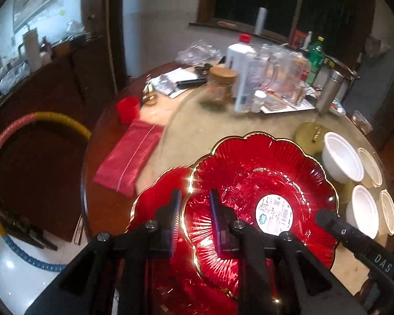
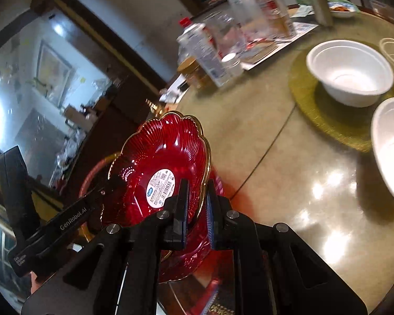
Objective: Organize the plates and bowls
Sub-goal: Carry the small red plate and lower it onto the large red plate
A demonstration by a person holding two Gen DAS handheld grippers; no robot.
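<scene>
both hand-held grippers (image 1: 194,204) (image 2: 198,197) clamp one red plate (image 1: 262,173).

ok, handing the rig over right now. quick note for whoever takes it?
Left gripper: jaws shut on the rim of the scalloped red glass plate with gold edge and round white label.
Right gripper: jaws shut on the opposite rim of the same plate; it is held tilted.
A second red glass plate sits beneath it.
Two white foam bowls sit on a round olive-gold placemat; two clear bowls sit beside them.
Done: top plate gripped.
Left: set the plate down, group the bowls.
</scene>
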